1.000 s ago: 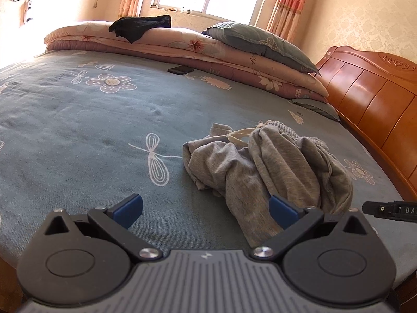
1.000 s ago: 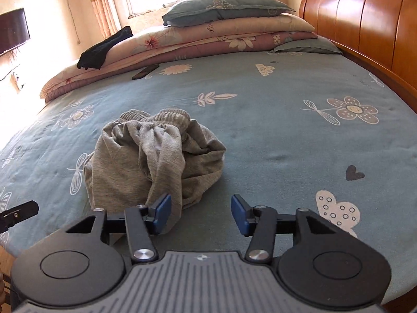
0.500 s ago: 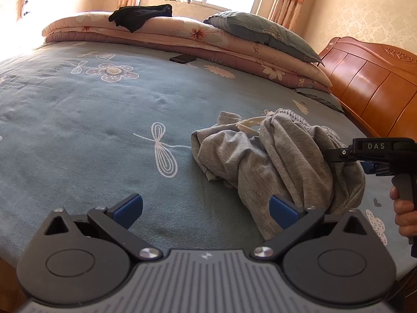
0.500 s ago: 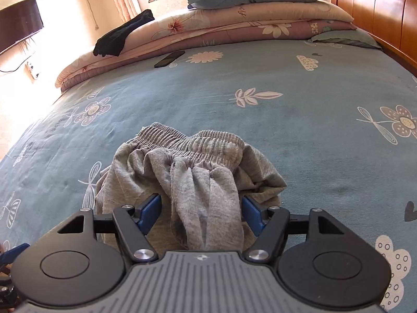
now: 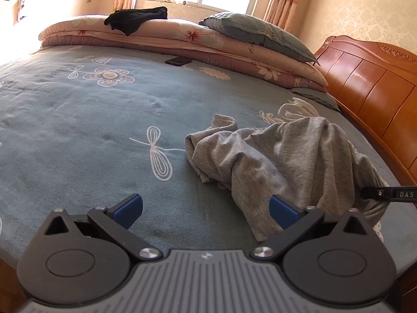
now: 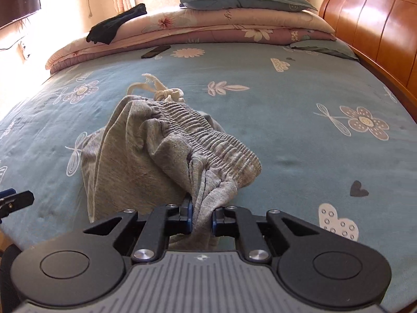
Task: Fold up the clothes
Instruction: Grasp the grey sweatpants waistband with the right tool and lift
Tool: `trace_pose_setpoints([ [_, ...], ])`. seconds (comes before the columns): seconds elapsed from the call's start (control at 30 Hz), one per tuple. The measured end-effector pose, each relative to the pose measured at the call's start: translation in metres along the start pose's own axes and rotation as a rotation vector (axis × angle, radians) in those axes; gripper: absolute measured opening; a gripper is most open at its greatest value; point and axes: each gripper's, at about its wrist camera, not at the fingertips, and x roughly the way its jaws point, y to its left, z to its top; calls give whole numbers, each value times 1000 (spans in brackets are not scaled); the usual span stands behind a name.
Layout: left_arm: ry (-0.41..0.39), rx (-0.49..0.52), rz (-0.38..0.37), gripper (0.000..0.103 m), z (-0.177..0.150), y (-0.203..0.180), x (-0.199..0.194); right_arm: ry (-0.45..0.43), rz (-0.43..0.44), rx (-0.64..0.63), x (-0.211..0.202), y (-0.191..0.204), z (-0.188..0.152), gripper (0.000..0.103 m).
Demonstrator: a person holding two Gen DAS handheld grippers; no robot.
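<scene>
- Right wrist view: the right tool [image 6: 202,217] has just been closing – its blue pads now pinch a bunched fold of the crumpled grey jersey shorts [image 6: 161,156], just below the ribbed elastic waistband [image 6: 208,140].
- From that pinch the cloth rises in a tented heap; a cream drawstring [image 6: 161,91] trails off its far side.
- Left wrist view: the left tool [image 5: 206,208] stands wide with nothing between its blue pads, above the near edge of the bed.
- The shorts [image 5: 273,156] lie on the teal flower-print bedsheet [image 5: 78,130], toward the near edge and the side with the polished wooden headboard [image 5: 370,86] – one hanging flap lies just beside the left tool's right-hand pad.
</scene>
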Motion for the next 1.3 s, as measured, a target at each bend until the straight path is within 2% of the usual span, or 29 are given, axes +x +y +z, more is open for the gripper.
trace_pose_setpoints([
  [0.13, 1, 19, -17, 103, 0, -8, -2, 131, -49, 92, 6, -26, -32, 18],
  [0.2, 3, 34, -25, 103, -1, -13, -3, 180, -55, 134, 9, -33, -43, 25],
  [0.27, 1, 49, -29, 103, -2, -16, -4, 150, -50, 148, 3, -35, -44, 30],
  [0.33, -3, 58, -29, 103, -2, -16, -6, 101, -45, 147, -7, -34, -37, 47],
  [0.43, -5, 54, -22, 103, -1, -15, -5, -7, -14, 114, -24, -30, -18, 59],
  [0.5, 0, 47, -23, 103, -1, -13, -2, -55, 7, 102, -26, -28, -5, 62],
  [0.6, 12, 49, -19, 103, -2, -13, 2, -107, 33, 100, -16, -25, 14, 62],
  [0.7, 19, 52, -13, 103, -2, -12, 6, -140, 124, 117, 0, -23, 30, 60],
  [0.73, 19, 51, -8, 103, -1, -11, 7, -145, 181, 117, 4, -19, 33, 59],
  [0.77, 17, 48, -2, 103, 0, -10, 8, -150, 232, 98, 8, -14, 35, 59],
  [0.83, 14, 41, 10, 103, 2, -8, 9, -143, 269, 31, 18, 4, 36, 60],
  [0.9, 17, 31, 21, 103, 5, -6, 12, -84, 259, 1, 35, 18, 33, 59],
  [1.03, 26, 36, 32, 103, 8, -7, 17, 132, 384, -10, 74, 44, 0, 59],
  [1.07, 31, 44, 36, 103, 8, -8, 19, 135, 373, -41, 75, 51, -10, 59],
  [1.17, 39, 58, 45, 103, 8, -11, 21, 102, 354, -111, 64, 60, -24, 59],
  [1.3, 47, 77, 46, 103, 7, -15, 24, 10, 470, 27, 28, 23, -10, 59],
])
